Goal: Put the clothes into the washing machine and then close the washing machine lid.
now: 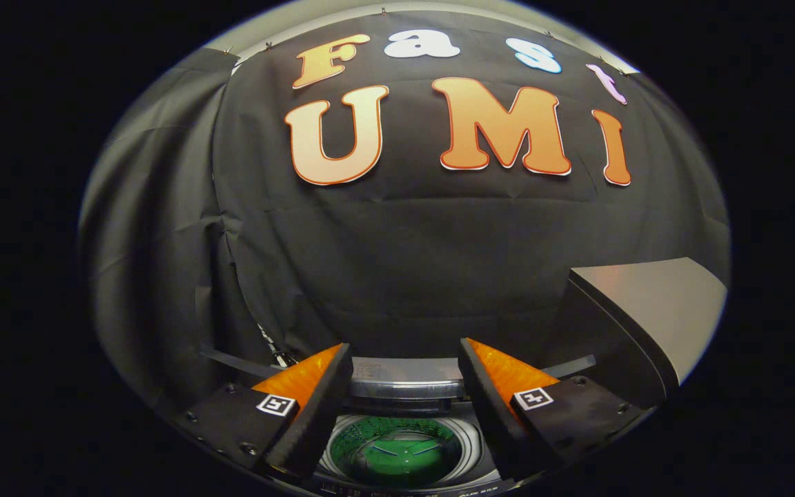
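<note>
The washing machine (404, 386) sits below and between my fingers, its top open. Its round drum (397, 452) shows a green perforated inside, seen from above; I cannot make out any clothes in it. The raised lid (408, 378) stands at the far side of the opening, just beyond the fingertips. My gripper (404, 355) hovers above the opening with its fingers (321, 393) spread wide and nothing between them.
A grey table top (653, 304) with a dark side juts in on the right, beyond the right finger. Black cloth walls the booth straight ahead and to the left.
</note>
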Demonstrator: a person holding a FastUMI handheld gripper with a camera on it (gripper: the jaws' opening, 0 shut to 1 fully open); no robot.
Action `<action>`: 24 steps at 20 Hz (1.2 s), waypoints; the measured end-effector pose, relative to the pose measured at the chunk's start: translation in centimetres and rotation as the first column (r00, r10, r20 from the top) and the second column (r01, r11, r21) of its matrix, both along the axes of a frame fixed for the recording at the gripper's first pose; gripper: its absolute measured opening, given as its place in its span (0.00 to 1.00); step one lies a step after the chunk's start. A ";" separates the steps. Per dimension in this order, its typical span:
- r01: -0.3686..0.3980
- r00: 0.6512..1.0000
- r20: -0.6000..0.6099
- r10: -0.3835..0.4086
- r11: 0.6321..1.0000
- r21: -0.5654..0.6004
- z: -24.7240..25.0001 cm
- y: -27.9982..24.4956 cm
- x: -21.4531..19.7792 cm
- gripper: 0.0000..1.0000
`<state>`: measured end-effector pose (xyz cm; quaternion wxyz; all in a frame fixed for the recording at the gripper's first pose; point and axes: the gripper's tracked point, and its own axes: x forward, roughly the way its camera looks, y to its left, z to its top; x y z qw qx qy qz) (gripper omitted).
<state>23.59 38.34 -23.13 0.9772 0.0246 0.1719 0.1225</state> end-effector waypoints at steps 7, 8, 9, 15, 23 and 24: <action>-0.007 0.979 -0.202 0.005 1.000 -0.010 -9.1 0.1 -2.6 0.99; -0.005 0.973 -0.233 0.004 1.000 -0.003 -10.7 0.1 -3.1 0.99; -0.004 0.964 -0.266 0.003 1.000 -0.001 -12.4 0.3 -3.4 0.99; 0.002 0.915 -0.403 -0.011 1.000 -0.025 -18.3 0.3 -6.1 0.98; 0.010 0.899 -0.437 -0.028 0.999 -0.045 -19.0 -0.3 -6.8 0.98; 0.012 0.903 -0.429 -0.028 0.999 -0.041 -18.4 -0.4 -6.6 0.98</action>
